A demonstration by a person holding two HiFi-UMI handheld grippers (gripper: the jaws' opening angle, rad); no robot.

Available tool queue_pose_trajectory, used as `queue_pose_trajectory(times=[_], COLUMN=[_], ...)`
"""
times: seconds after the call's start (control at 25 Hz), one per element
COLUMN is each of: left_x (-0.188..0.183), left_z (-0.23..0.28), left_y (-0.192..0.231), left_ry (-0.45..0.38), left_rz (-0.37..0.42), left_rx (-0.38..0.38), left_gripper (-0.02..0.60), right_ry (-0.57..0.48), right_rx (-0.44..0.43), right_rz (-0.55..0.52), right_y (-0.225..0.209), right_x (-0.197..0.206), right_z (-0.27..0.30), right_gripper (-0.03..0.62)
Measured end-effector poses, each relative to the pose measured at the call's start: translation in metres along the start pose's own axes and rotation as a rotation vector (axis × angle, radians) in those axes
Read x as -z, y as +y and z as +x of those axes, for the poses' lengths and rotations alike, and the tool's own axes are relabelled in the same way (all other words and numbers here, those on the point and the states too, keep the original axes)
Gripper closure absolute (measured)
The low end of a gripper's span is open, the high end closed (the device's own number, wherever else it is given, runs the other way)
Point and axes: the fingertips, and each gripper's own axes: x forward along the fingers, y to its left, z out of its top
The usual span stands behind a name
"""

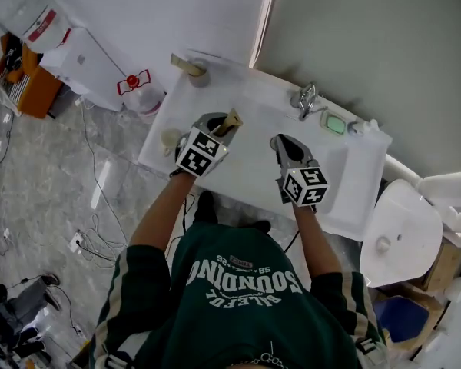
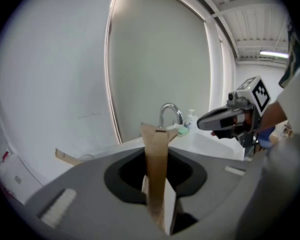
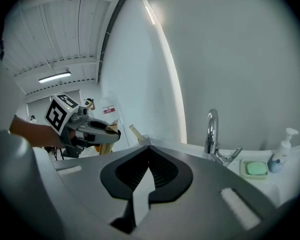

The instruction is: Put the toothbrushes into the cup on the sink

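**Left gripper carrying a boxed toothbrush above the sink**

The left gripper [image 1: 217,127] is clamping its grey jaws narrowly on a flat tan cardboard toothbrush pack [image 1: 230,120]. In the left gripper view the jaws [image 2: 156,146] are pressing on both sides of the pack [image 2: 156,184], which is standing upright between them. Its flared top is poking out past the tips.

The right gripper [image 1: 281,141] is hanging just beside it. In the right gripper view its jaws [image 3: 149,146] are meeting at the tips with nothing between them. Both grippers are hovering above the white rectangular sink [image 1: 253,102], each one showing in the other's camera.

Further out, the small pale round cup [image 1: 199,75] is sitting on the sink's far left corner. A second tan toothbrush pack [image 1: 186,64] is leaning out of that cup towards the left. The carried pack is hanging well apart from the cup, nearer the person.

Along the back edge, the chrome curved tap [image 1: 306,98] is standing against the wall. A green bar of soap [image 1: 334,121] is lying in its dish to the right of the tap. A white pump bottle [image 3: 279,156] is standing just beyond the soap. A white toilet [image 1: 399,229] is sitting to the right of the sink.
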Motion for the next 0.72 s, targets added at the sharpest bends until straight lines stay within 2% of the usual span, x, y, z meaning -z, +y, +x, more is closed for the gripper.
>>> queue_pose_trajectory(times=[0.24, 0.4, 0.52, 0.72], left_x=[0.008, 0.014, 0.015, 0.028], left_z=[-0.058, -0.086, -0.098, -0.103], left_y=[0.087, 0.130, 0.146, 0.158], left_ry=[-0.082, -0.104, -0.124, -0.150], left_rz=[-0.059, -0.075, -0.094, -0.170], left_rx=[-0.160, -0.239, -0.260, -0.246], left_gripper=[0.449, 0.449, 0.449, 0.449], right_ry=[0.020, 0.028, 0.032, 0.037], right_rx=[-0.027, -0.029, -0.029, -0.013], right_rz=[-0.008, -0.009, -0.014, -0.021], right_y=[0.019, 0.028, 0.032, 0.034], right_x=[0.005, 0.007, 0.007, 0.006], right_z=[0.014, 0.022, 0.025, 0.028], right_gripper=[0.589, 0.589, 0.589, 0.589])
